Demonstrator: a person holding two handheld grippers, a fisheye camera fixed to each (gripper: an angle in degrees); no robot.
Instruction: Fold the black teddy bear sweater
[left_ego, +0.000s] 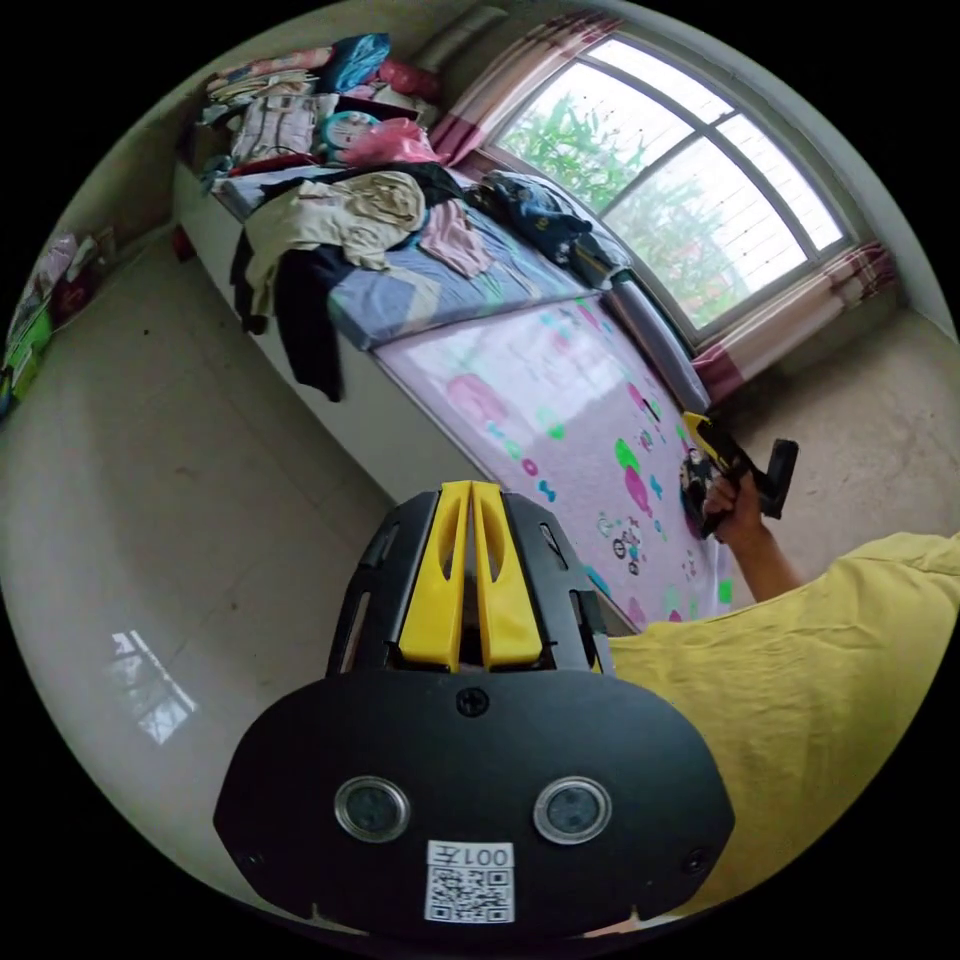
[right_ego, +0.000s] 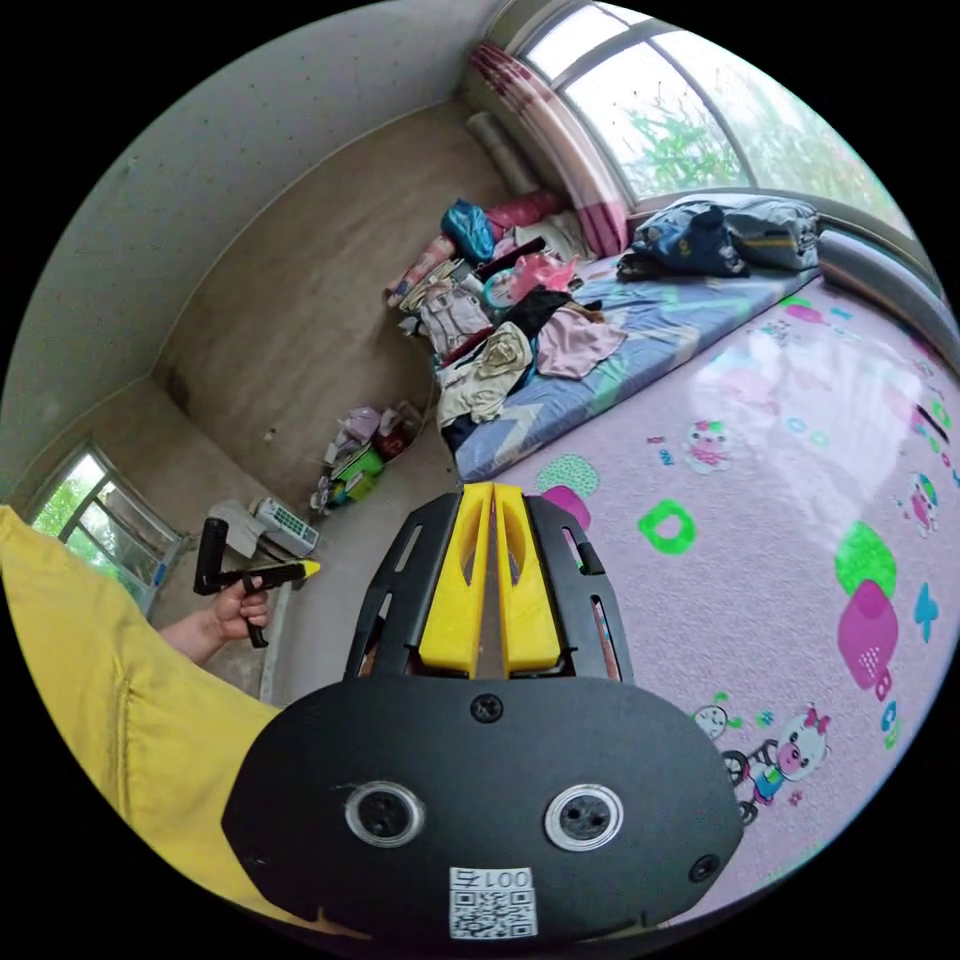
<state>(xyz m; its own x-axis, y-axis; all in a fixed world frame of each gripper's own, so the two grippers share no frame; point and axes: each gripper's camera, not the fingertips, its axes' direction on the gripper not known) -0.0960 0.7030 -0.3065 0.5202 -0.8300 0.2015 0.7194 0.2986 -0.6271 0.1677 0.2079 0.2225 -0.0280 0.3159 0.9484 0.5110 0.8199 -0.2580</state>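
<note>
Left tongs (left_ego: 470, 490) closed, empty; right tongs (right_ego: 492, 492) likewise, over pink mat (right_ego: 760, 520).

The mat (right_ego: 800, 520) covering the near end of the bed is pale pink, printed with cartoon animals, green and magenta shapes and small blue marks. Toward the bed's far end the sheet (right_ego: 640, 350) is blue with paler geometric patches. On it, at the far corner, the heap of clothes (left_ego: 340, 215) mixes cream, dusty pink, black and navy; a black piece hangs over the bed's edge. A dark blue bundle (right_ego: 690, 240) with what may be yellow print lies by the window edge. The curtains (left_ego: 520, 80) are pink and maroon striped. Both grippers (left_ego: 470, 570) (right_ego: 490, 575) have yellow jaws in black frames. The person's sleeve (left_ego: 830, 650) is mustard yellow.
</note>
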